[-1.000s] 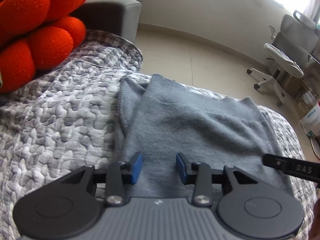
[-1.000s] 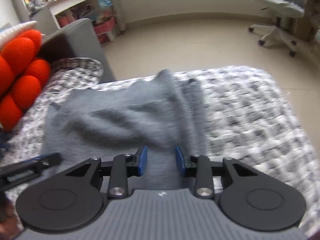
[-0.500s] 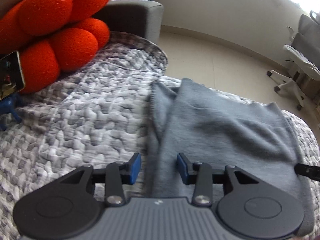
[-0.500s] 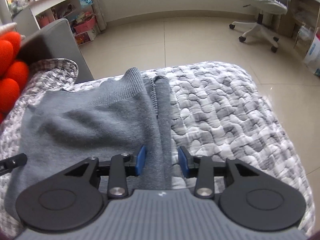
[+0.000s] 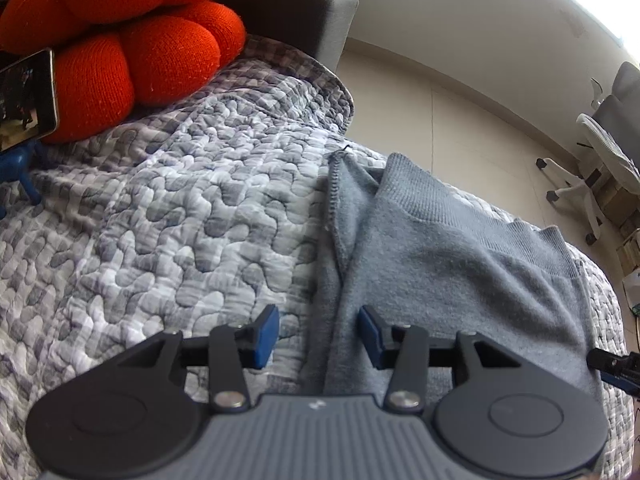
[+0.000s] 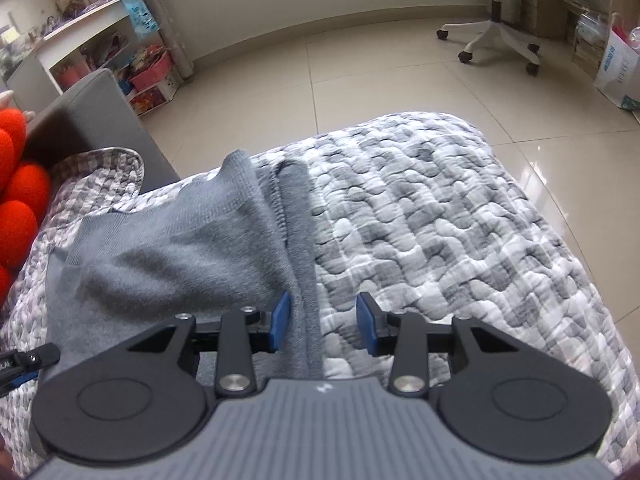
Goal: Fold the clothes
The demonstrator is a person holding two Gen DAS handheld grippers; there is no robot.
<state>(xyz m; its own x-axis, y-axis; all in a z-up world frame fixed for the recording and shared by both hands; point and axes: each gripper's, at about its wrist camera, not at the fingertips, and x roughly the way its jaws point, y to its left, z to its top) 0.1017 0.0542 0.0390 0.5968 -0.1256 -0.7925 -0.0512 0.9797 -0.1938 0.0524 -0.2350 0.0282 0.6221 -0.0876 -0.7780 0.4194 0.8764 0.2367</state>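
A grey sweater (image 5: 460,264) lies folded on a quilt (image 5: 160,216) patterned in grey and white. Its ribbed hem runs along the far side, close to the quilt's far edge, beyond which bare tiled floor (image 6: 360,64) opens out.

The left gripper (image 5: 318,334) hangs over the sweater's left edge with its jaws opening. The blue left pad stands over bare quilt, the right pad over the knit, and the folded edge runs between them; neither pad presses on the cloth. To the left of that edge the quilt is bare as far as an orange cushion (image 5: 132,36) and a phone (image 5: 26,98) propped against it. A grey sofa arm (image 5: 296,12) stands behind the cushion.

The right gripper (image 6: 322,322) sits over the sweater's right edge, jaws partly apart. Its left pad is against the knit at the fold and its right pad is over bare quilt; the cloth passes between them ungripped. A stitched seam shows along this edge, with a narrow strip of under-layer beside it. To the right the quilt lies bare to its rounded edge.

Each gripper's tip shows at the border of the other's view. An office chair (image 6: 496,4) stands well apart on the floor, and shelves (image 6: 100,48) line the far left wall.
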